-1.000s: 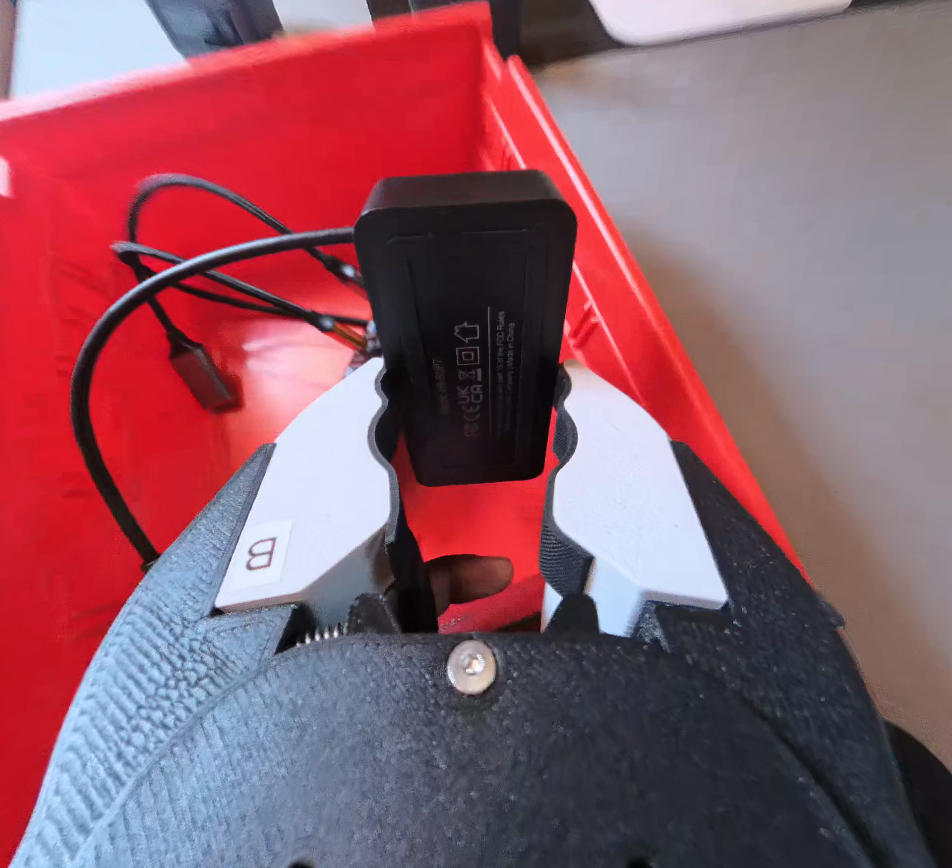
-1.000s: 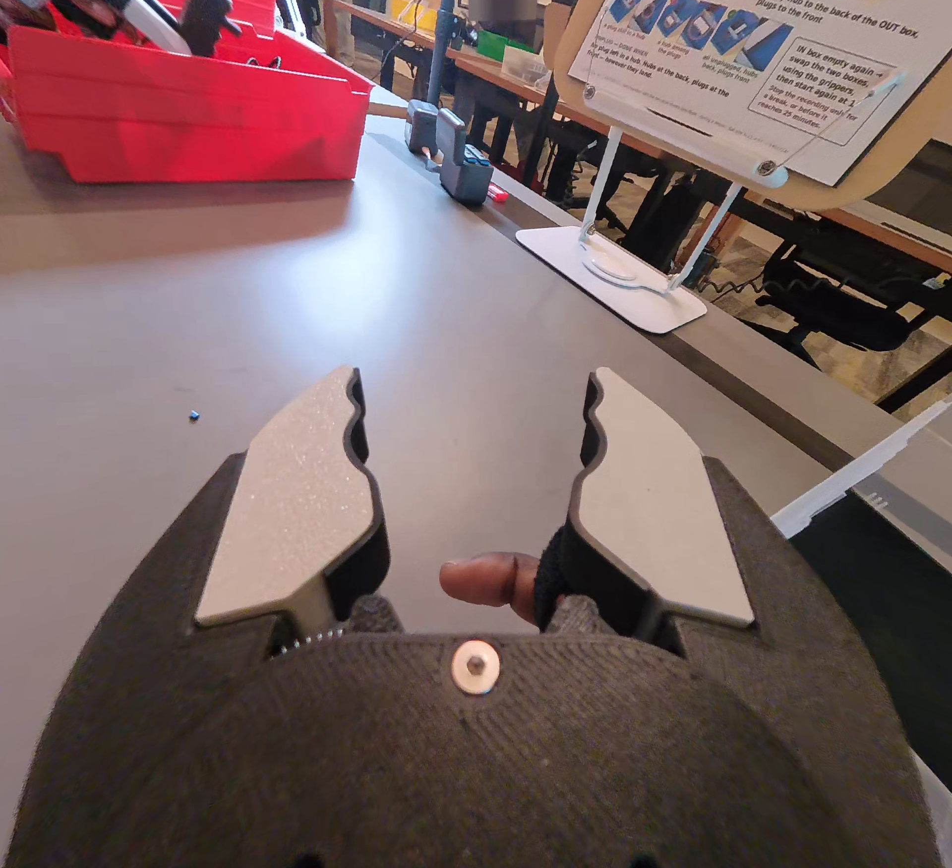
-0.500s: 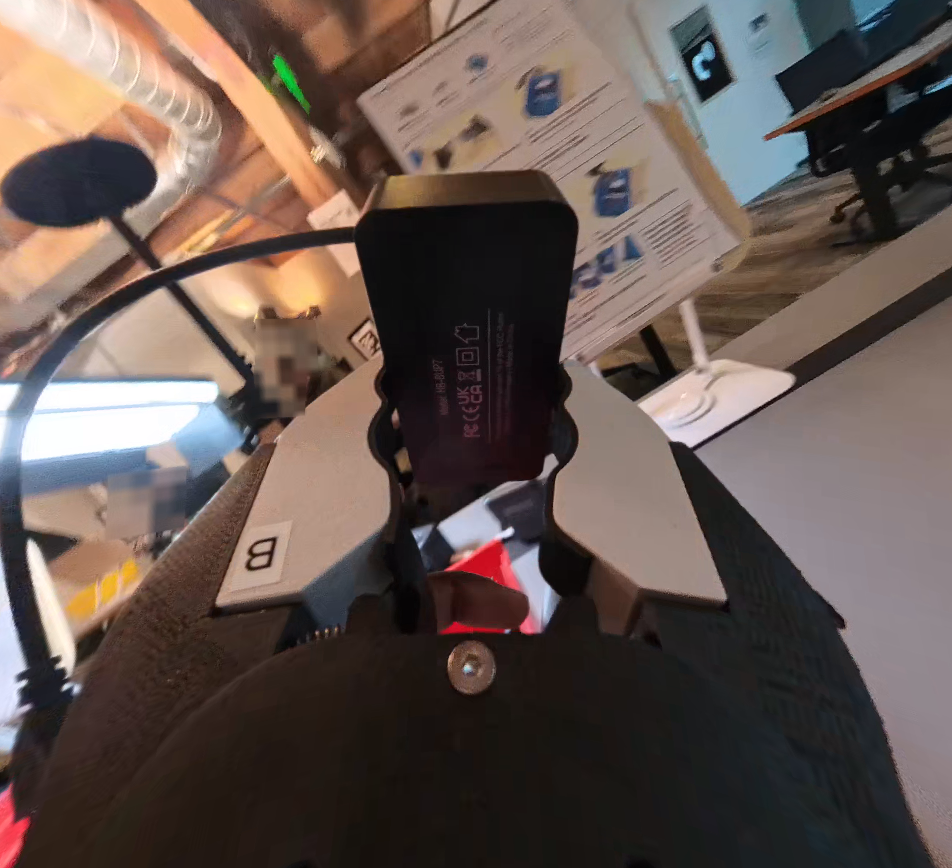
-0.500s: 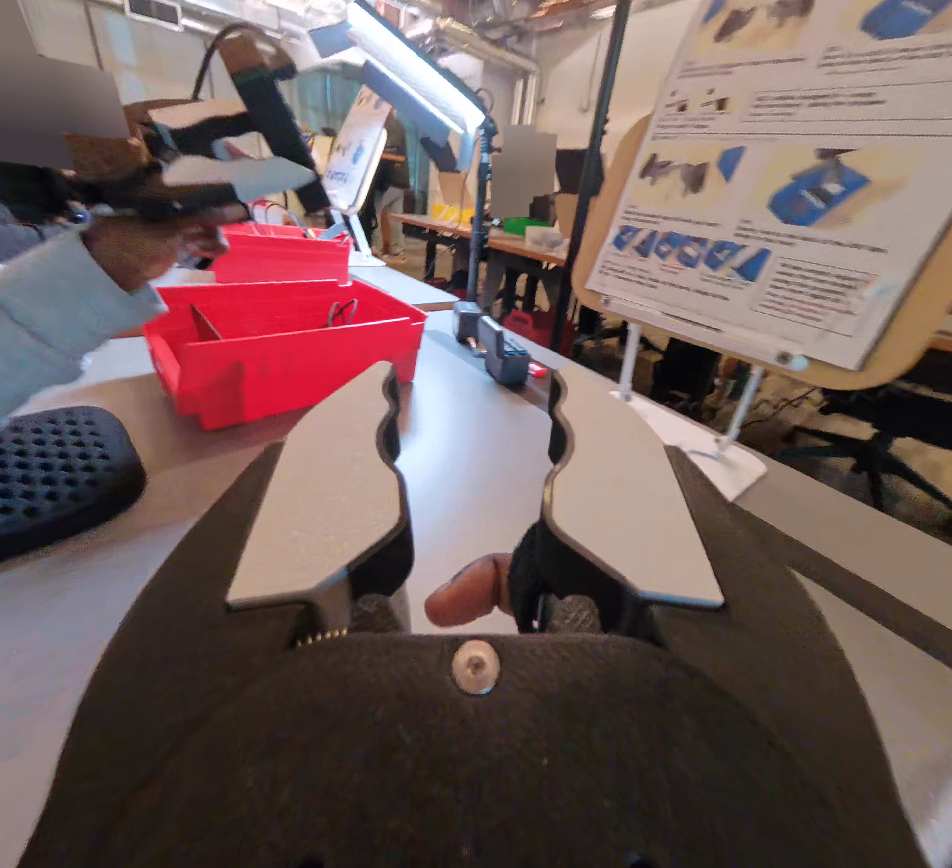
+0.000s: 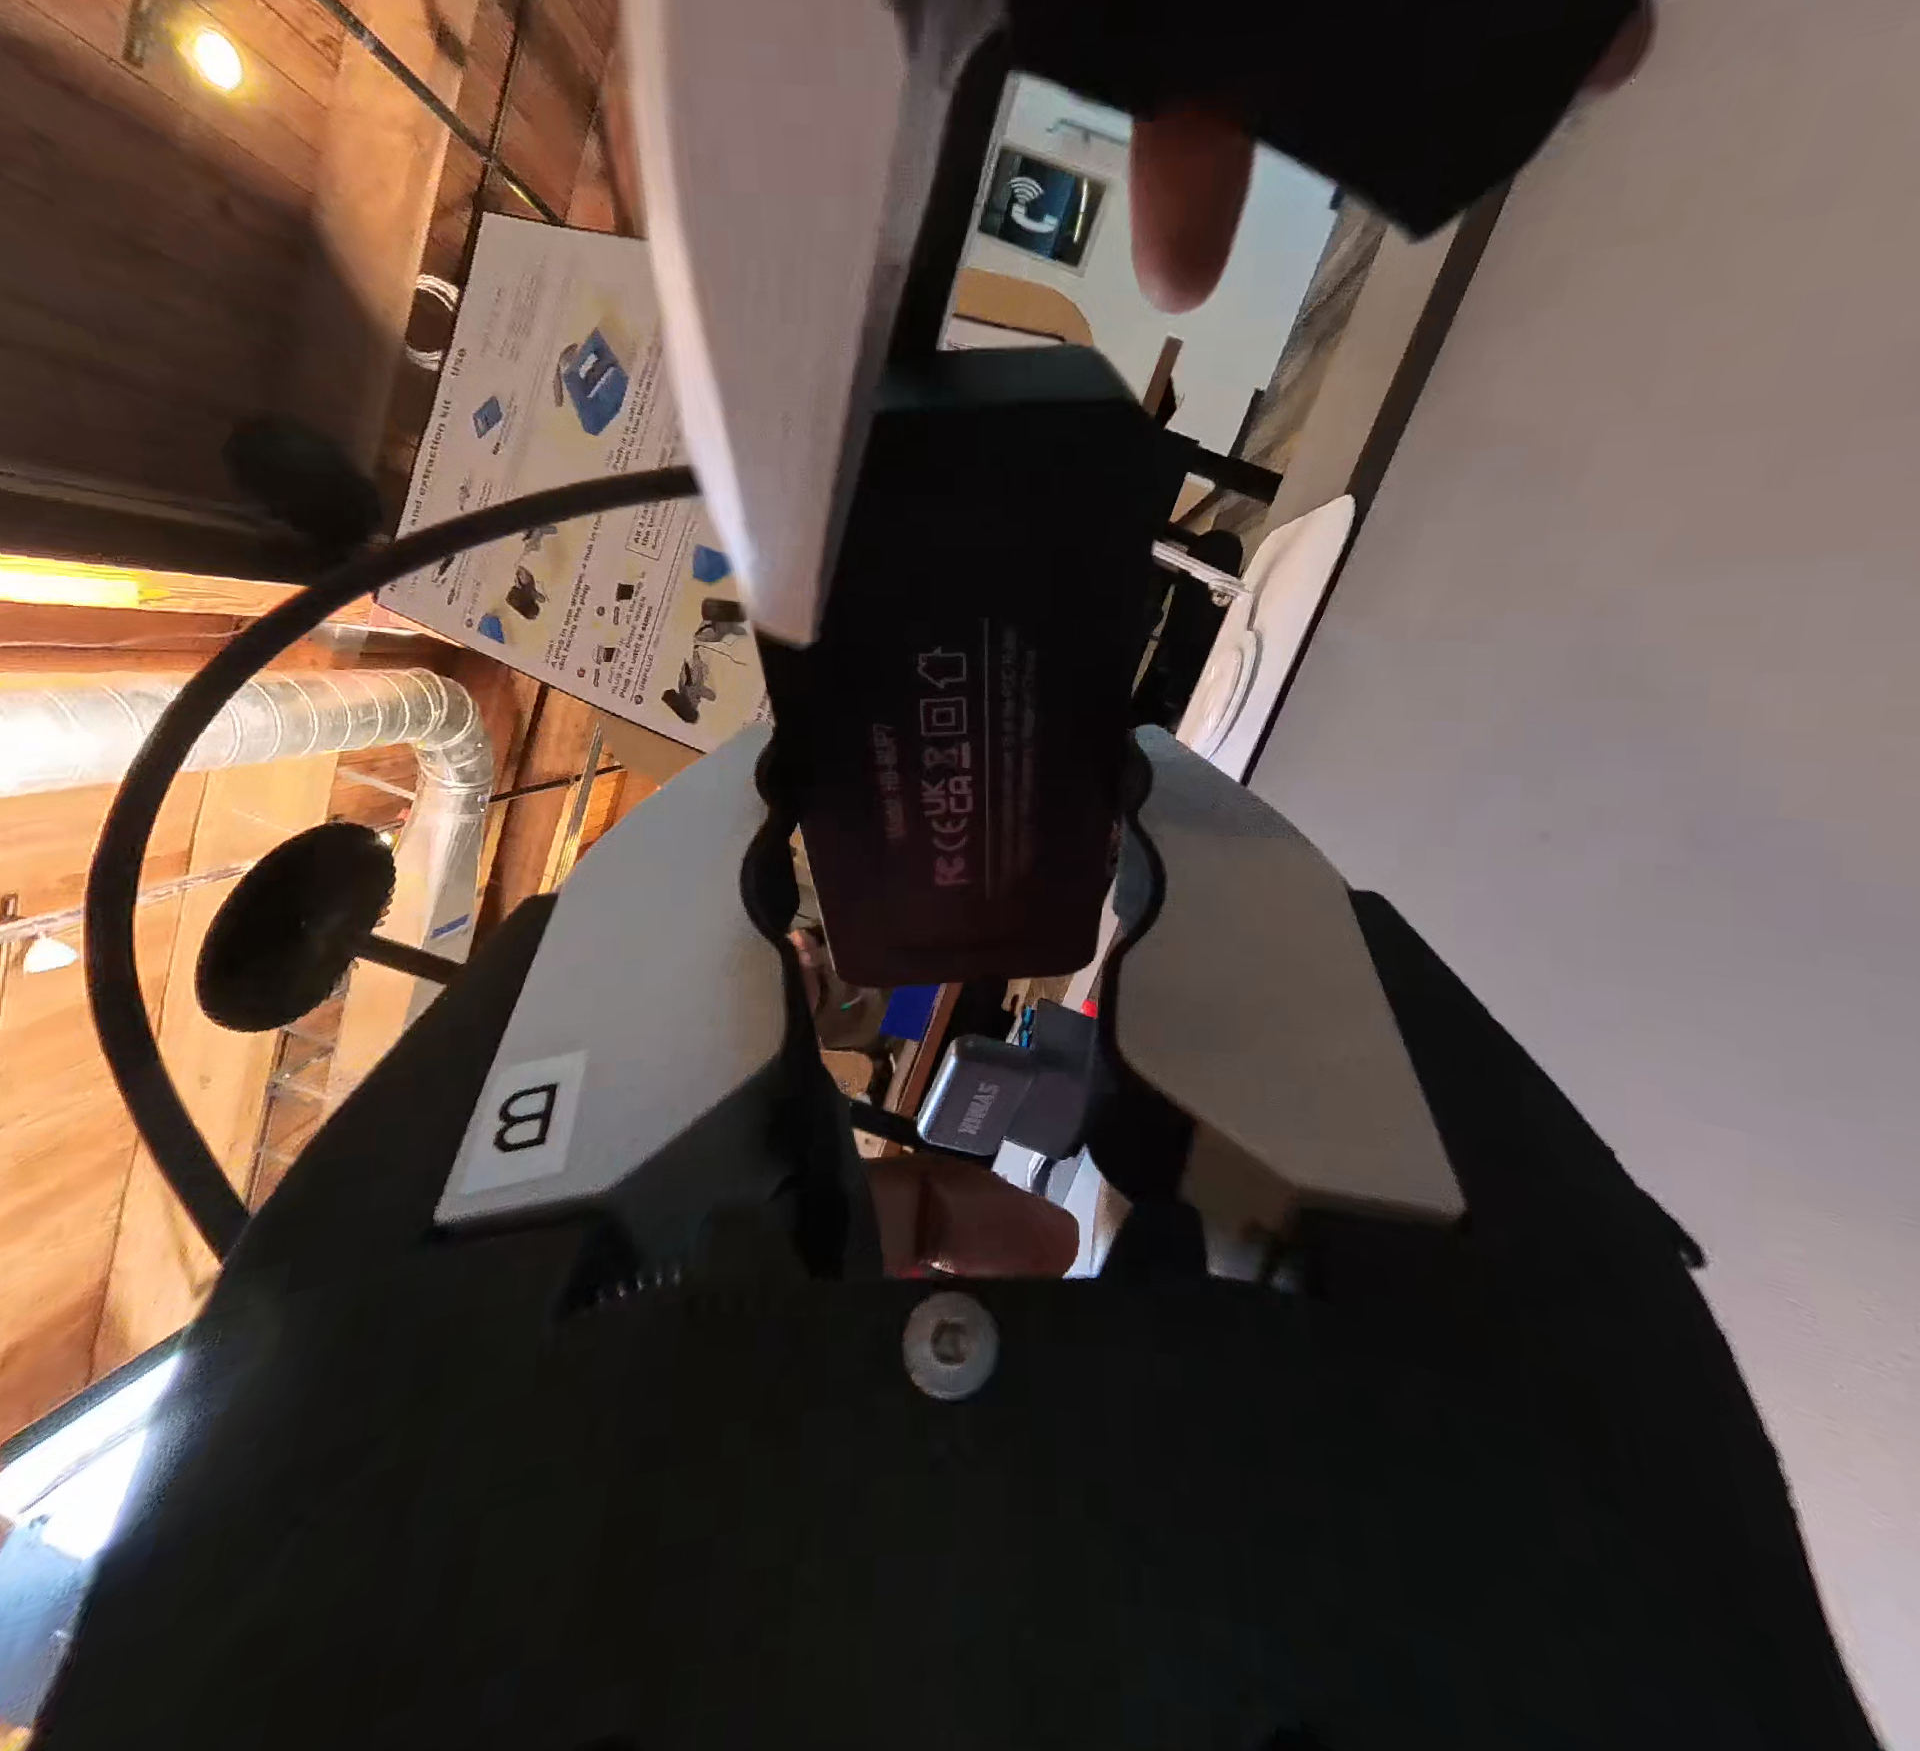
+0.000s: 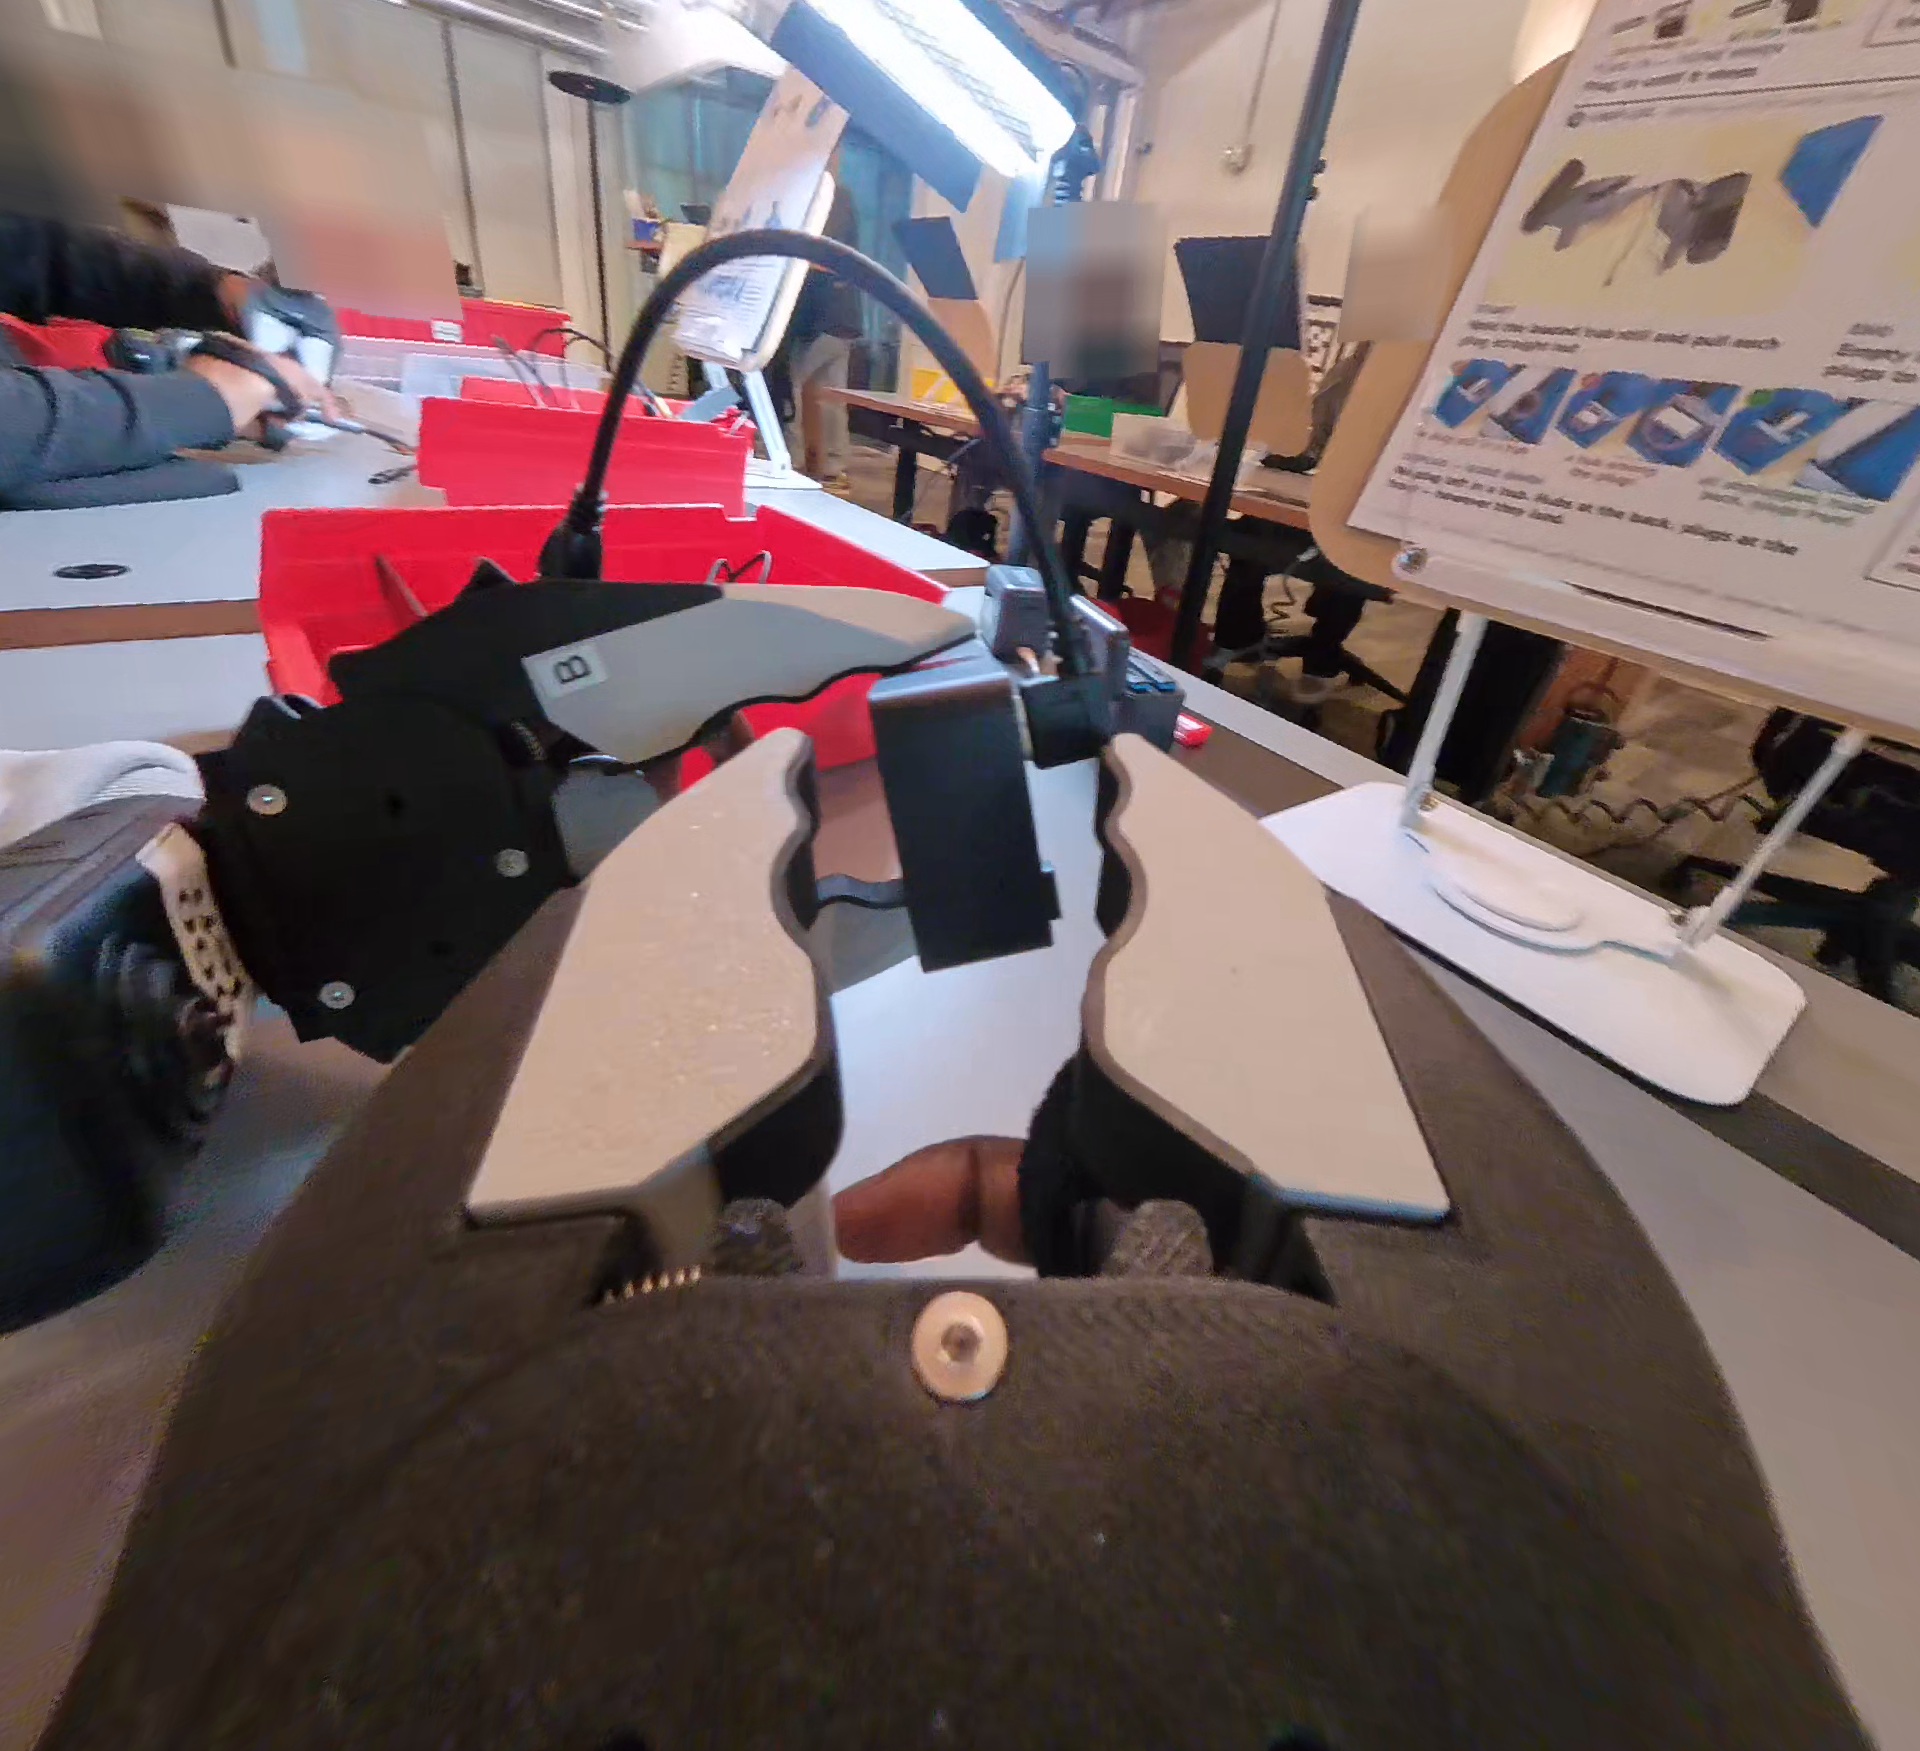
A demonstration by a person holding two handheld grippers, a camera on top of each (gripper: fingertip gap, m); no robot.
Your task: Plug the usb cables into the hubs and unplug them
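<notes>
Above table (image 6: pixel 935 1057), hub (image 6: pixel 961 828) hangs upright.

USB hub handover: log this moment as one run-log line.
left gripper: shut on black USB hub, held above table | right gripper: open, fingers either side of hub | hub cable: arcs overhead
</notes>
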